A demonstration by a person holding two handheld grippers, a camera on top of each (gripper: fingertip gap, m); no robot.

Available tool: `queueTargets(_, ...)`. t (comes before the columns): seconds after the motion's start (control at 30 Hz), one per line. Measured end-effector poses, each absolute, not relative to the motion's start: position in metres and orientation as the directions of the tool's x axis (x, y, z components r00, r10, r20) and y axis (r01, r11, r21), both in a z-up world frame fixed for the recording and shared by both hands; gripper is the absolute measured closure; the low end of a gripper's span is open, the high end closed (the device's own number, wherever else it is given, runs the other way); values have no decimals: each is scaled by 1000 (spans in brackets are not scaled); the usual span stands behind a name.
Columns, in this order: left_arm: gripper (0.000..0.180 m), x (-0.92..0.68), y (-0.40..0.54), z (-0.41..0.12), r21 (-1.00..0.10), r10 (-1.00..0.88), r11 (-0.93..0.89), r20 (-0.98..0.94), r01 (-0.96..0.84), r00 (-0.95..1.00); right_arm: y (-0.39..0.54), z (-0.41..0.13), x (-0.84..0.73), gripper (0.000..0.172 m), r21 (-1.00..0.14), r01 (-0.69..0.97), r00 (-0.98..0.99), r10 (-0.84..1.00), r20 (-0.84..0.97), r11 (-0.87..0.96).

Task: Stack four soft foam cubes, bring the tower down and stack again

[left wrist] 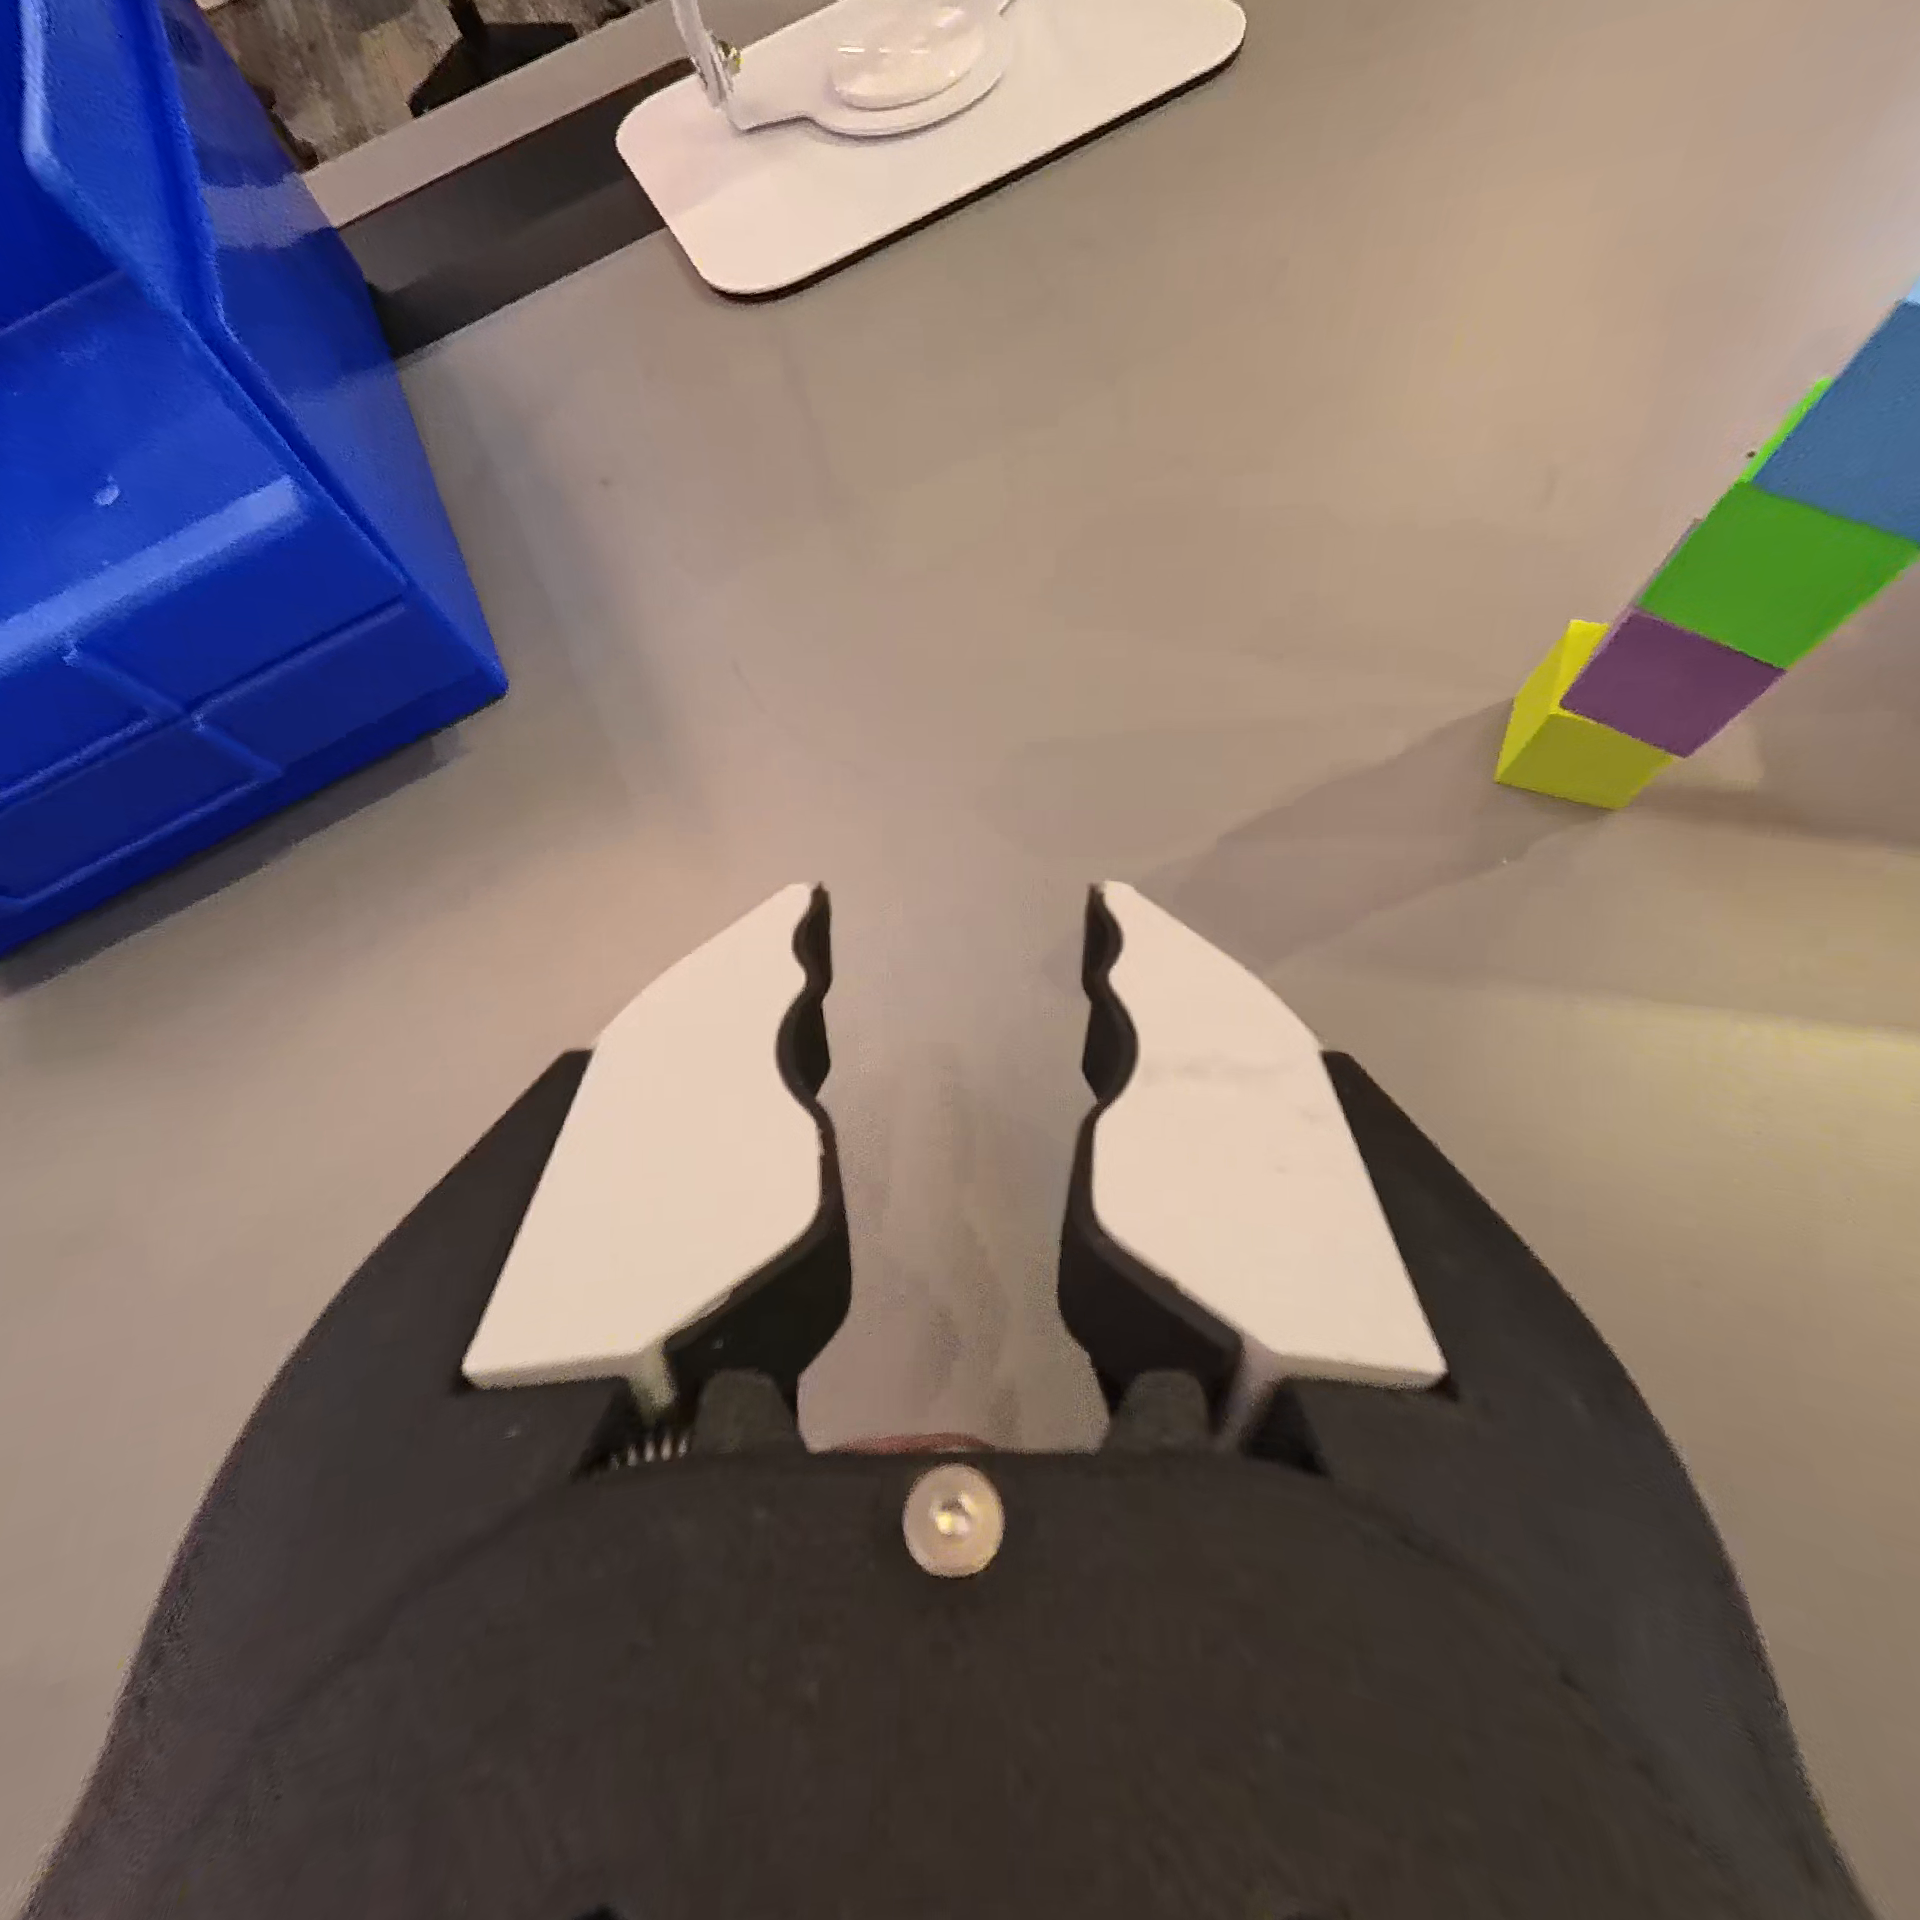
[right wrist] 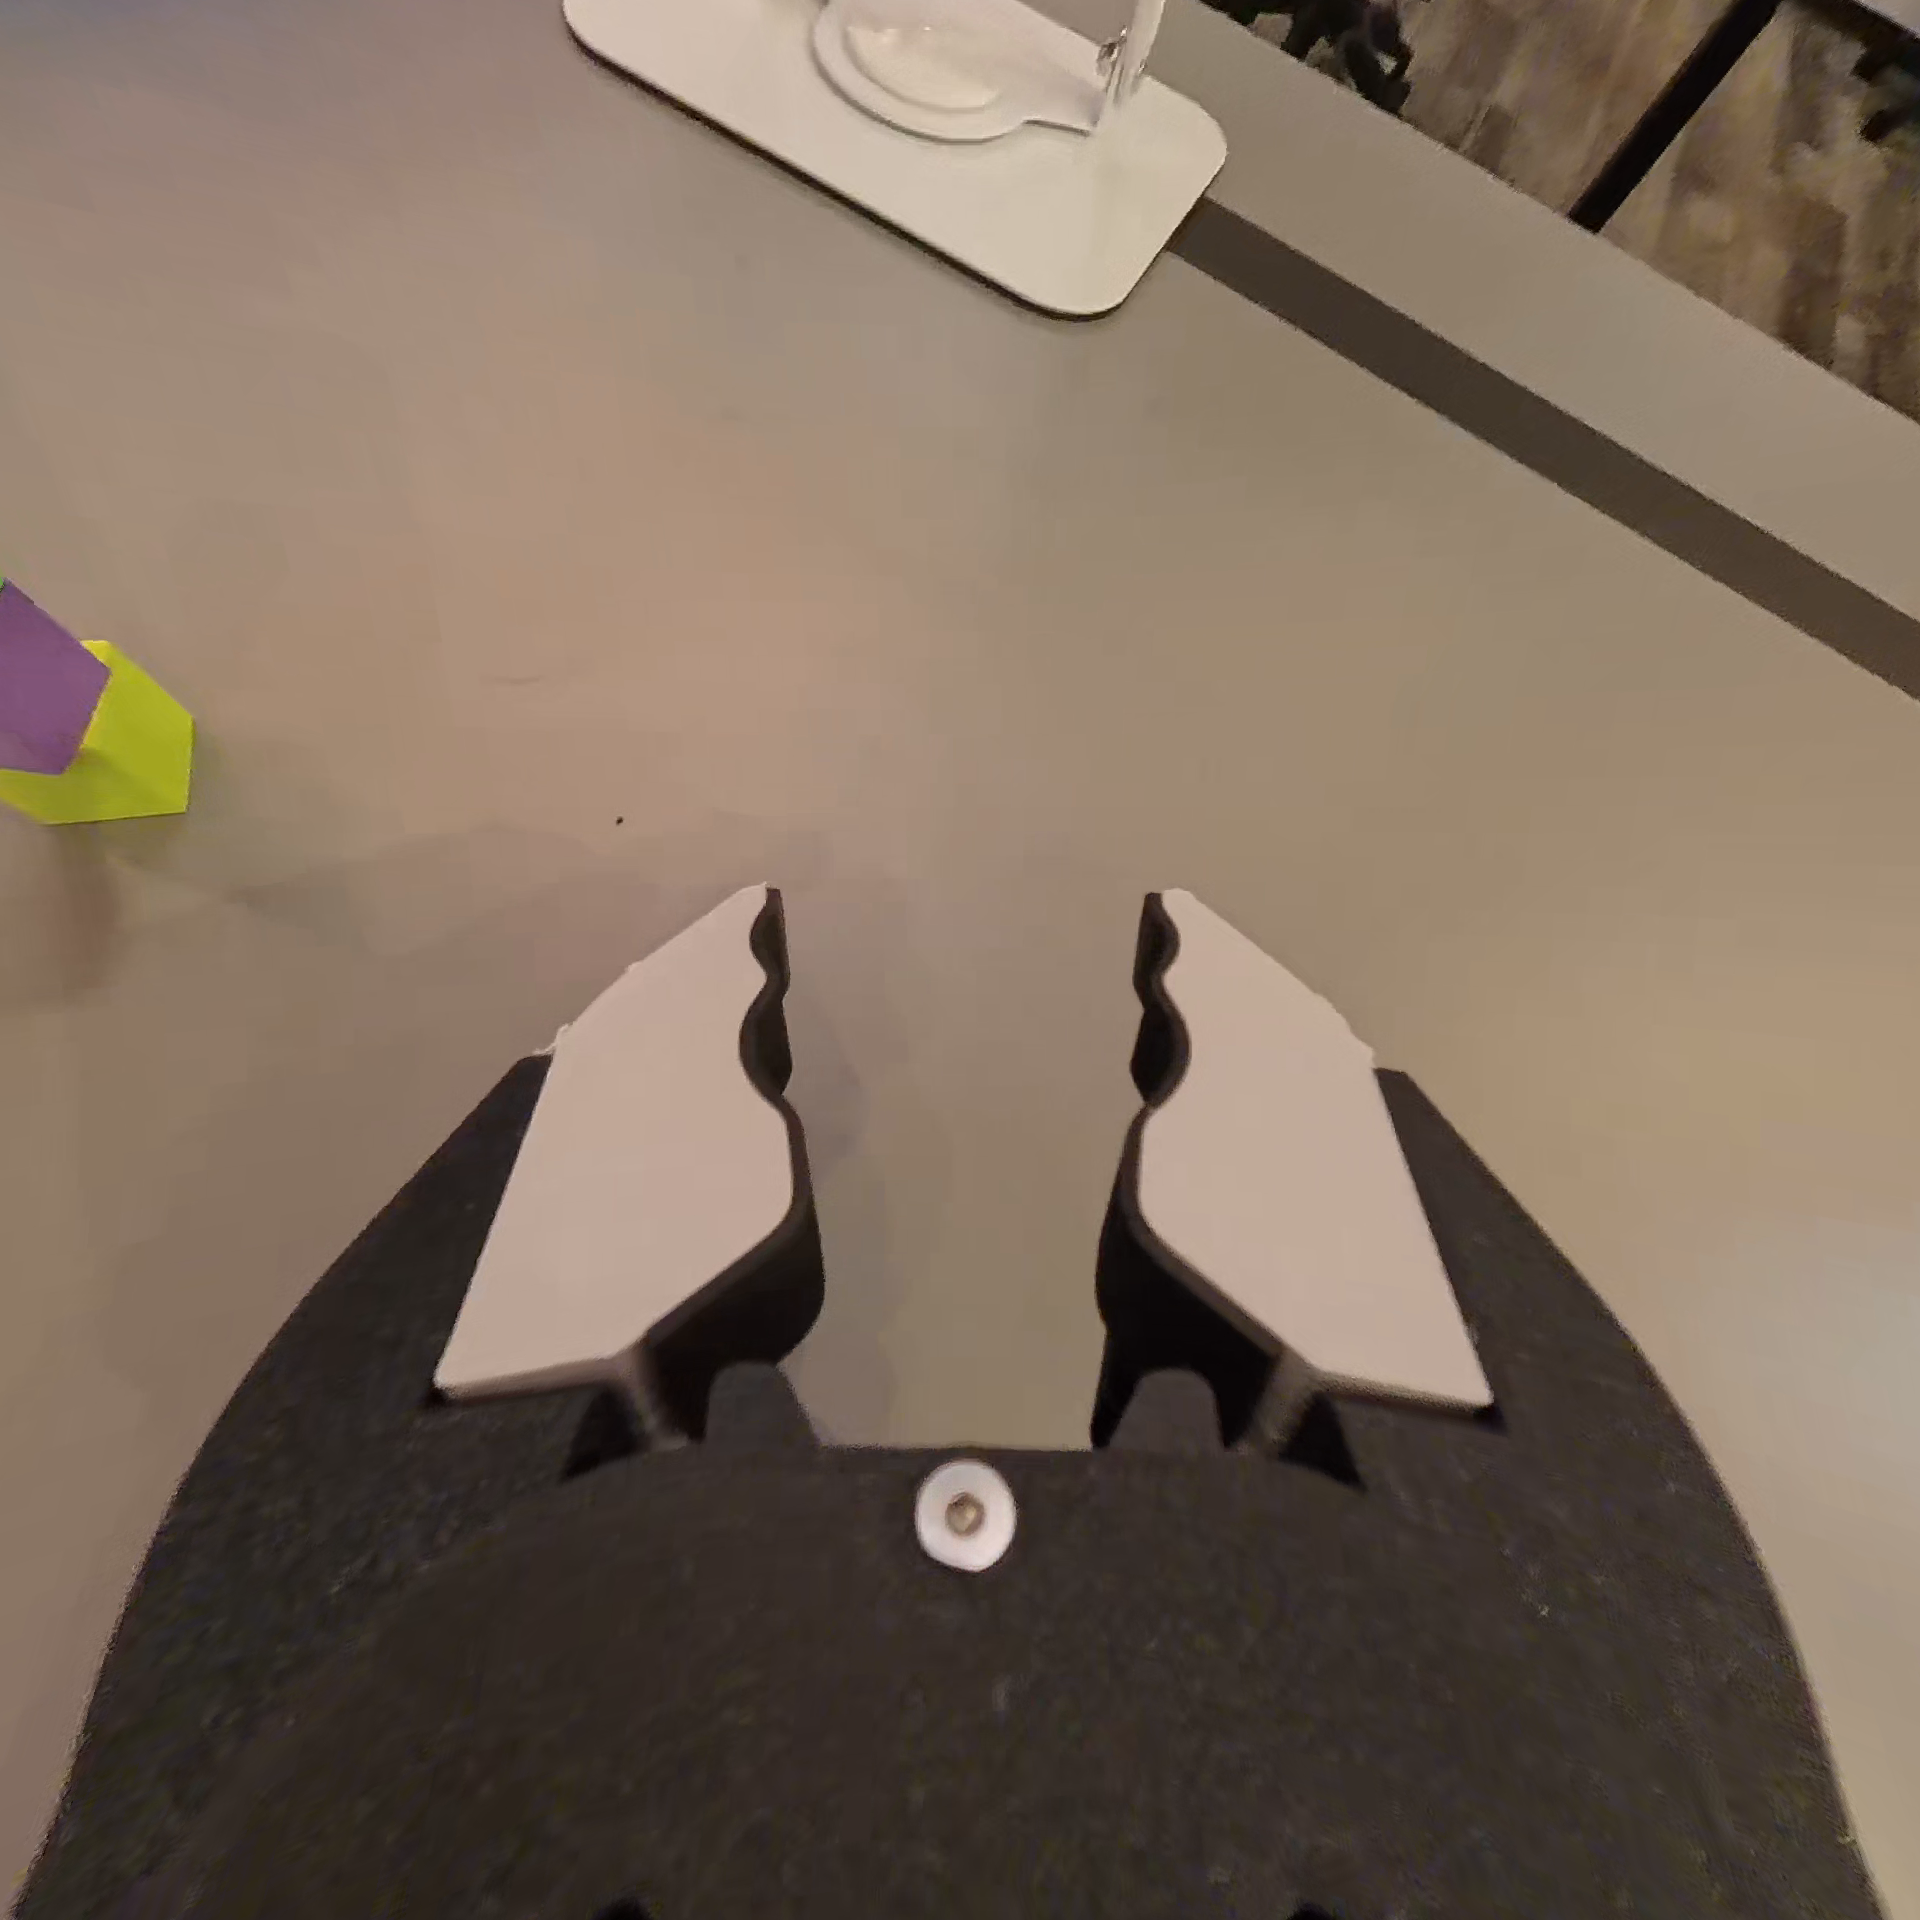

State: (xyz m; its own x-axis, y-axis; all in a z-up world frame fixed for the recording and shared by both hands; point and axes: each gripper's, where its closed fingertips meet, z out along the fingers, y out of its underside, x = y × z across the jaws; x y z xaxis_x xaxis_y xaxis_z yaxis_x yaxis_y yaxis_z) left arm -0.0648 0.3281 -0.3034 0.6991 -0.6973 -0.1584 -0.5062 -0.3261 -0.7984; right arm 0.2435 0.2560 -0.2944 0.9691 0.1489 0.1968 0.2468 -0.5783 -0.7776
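Your workspace reads as a lab or office bench: a plain grey table [left wrist: 935, 623], a blue plastic storage bin [left wrist: 187, 520] left of your left claw, and a white base plate [left wrist: 935, 135] carrying a clear stand ahead.

Left of the cube tower [left wrist: 1725, 623], bare grey table [left wrist: 987, 623] lay open as far as the blue bin [left wrist: 187, 520]. Behind the tower, a white mat [left wrist: 935, 156] bearing a clear stand [left wrist: 883, 73] blocked the far edge.
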Motion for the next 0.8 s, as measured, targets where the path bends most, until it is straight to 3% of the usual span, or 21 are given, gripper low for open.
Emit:
queueTargets(0.03,133,-63,328,-304,-801,-698,-323,-160,-505,699,256,-292,245,107,-785,245,969,140,201,-570)
queueTargets(0.43,113,-40,320,-310,-778,-720,-285,-212,-560,660,237,-295,265,91,-781,206,977,87,193,-590)
queueTargets(0.7,119,-36,320,-310,-782,-732,-259,-225,-568,643,236,-300,265,95,-782,170,985,84,149,-600)
queueTargets(0.8,135,-37,320,-310,-786,-741,-261,-208,-560,638,238,-301,261,103,-775,196,980,112,161,-601)
